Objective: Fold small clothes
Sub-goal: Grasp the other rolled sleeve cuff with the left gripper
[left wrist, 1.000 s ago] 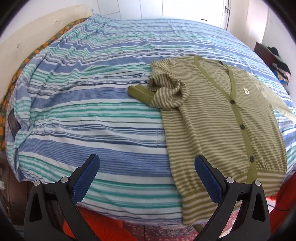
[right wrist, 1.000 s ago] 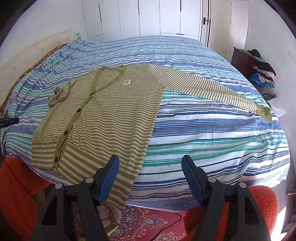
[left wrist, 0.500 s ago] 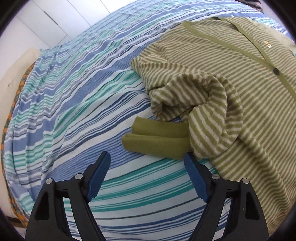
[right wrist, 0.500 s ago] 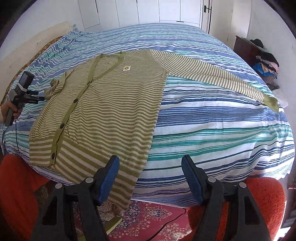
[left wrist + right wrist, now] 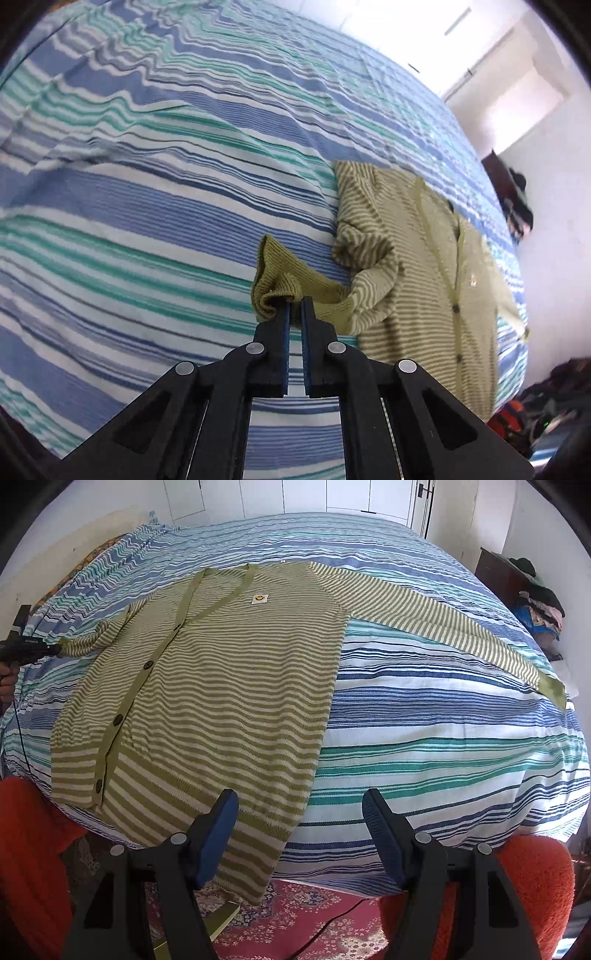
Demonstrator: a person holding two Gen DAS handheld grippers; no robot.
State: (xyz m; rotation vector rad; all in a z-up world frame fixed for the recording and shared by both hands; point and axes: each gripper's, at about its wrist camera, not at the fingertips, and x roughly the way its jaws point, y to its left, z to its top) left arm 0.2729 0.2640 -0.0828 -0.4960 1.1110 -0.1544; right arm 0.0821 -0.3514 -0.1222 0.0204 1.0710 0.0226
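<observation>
two grippers, one cuff pinched

clamped tight on the plain green cuff (image 5: 280, 284) of the striped cardigan (image 5: 221, 686): left gripper (image 5: 294, 306), sleeve end lifted off the striped bedspread (image 5: 147, 206). spread wide and empty above the hem at the bed's near edge: right gripper (image 5: 299, 812). laid flat, buttoned, other sleeve (image 5: 436, 620) stretched out to the right. no containers in view.

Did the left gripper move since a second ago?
Yes. The left gripper went from the bed's near edge across to the cardigan's crumpled sleeve and shut on its green cuff.
</observation>
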